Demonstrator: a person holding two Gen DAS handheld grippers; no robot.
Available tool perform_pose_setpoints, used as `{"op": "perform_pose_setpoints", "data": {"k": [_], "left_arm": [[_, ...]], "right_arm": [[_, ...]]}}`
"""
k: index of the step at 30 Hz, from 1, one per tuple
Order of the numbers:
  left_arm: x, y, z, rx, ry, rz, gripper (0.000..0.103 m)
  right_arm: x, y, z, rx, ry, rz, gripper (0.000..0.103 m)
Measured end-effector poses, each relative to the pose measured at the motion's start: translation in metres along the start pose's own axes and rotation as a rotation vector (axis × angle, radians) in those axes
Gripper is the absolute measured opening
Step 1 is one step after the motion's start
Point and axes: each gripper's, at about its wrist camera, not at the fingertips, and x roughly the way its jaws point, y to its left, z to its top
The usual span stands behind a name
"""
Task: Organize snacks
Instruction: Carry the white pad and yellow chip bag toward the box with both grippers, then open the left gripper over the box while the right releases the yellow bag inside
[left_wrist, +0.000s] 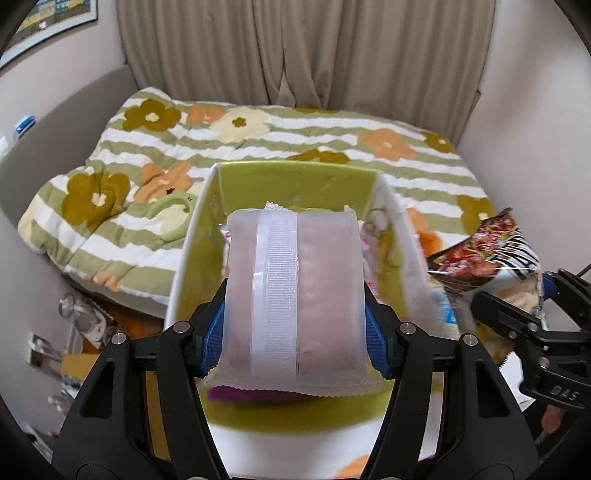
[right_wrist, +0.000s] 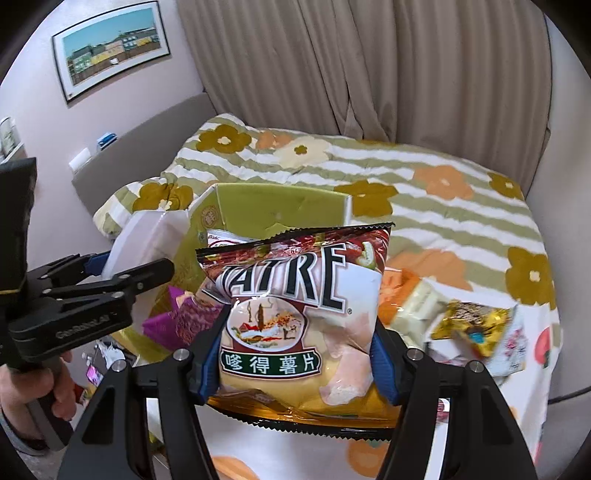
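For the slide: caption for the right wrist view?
Right tongs grip a potato chip bag before the green box on a floral quilt.

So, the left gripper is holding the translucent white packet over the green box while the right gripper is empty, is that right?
Not quite: the right gripper is not empty. The right wrist view shows it shut on a chip bag. The rest stands: the left gripper holds the translucent white packet over the green box.
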Motion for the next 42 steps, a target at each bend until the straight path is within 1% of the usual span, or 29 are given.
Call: {"op": "perform_pose_setpoints", "data": {"k": [6,10,11,13,14,15,18,20,26,29,30,32,34,35,39,42], "left_arm": [[0.048,0.023,0.007,0.059,0.064,-0.042,0.059],[0.07,0.027,0.007,0.082,0.124,-0.104,0.059],[0.073,0.028,0.007,0.084,0.133,-0.113,0.061],[0.076,0.027,0.005,0.098,0.128,-0.102,0.077],[0.076,0.026,0.003,0.107,0.12,-0.077,0.096],[0.073,0.027,0.001,0.107,0.104,-0.067,0.1],[0.062,0.031,-0.004,0.082,0.085,-0.071,0.1],[0.057,0.034,-0.01,0.07,0.091,-0.059,0.1],[0.045,0.041,-0.029,0.011,0.105,-0.055,0.1],[0.044,0.041,-0.035,0.003,0.113,-0.03,0.1],[0.043,0.042,-0.036,0.002,0.113,-0.023,0.1],[0.04,0.044,-0.038,-0.003,0.112,-0.012,0.1],[0.035,0.047,-0.039,-0.003,0.103,0.016,0.1],[0.032,0.048,-0.04,-0.005,0.098,0.024,0.1],[0.028,0.053,-0.043,-0.011,0.099,0.029,0.1],[0.026,0.053,-0.044,-0.021,0.103,0.024,0.1]], "right_arm": [[0.031,0.02,0.005,0.065,0.045,-0.045,0.062],[0.048,0.025,0.005,0.118,0.074,-0.059,0.062],[0.049,0.026,0.005,0.126,0.075,-0.063,0.062],[0.051,0.026,0.005,0.137,0.074,-0.07,0.062],[0.051,0.025,0.004,0.144,0.072,-0.075,0.062],[0.052,0.025,0.003,0.152,0.074,-0.075,0.062],[0.055,0.023,0.003,0.178,0.081,-0.061,0.062],[0.056,0.022,0.003,0.185,0.083,-0.041,0.062],[0.062,0.029,0.0,0.171,0.111,0.004,0.062],[0.069,0.032,-0.001,0.159,0.128,0.0,0.062],[0.07,0.031,-0.001,0.162,0.127,-0.005,0.063],[0.073,0.03,-0.001,0.172,0.126,-0.003,0.07],[0.072,0.029,-0.002,0.177,0.105,0.007,0.097],[0.07,0.029,-0.003,0.176,0.09,0.016,0.102],[0.061,0.03,-0.003,0.168,0.029,0.029,0.103],[0.055,0.029,-0.003,0.169,0.005,0.04,0.103]]}}
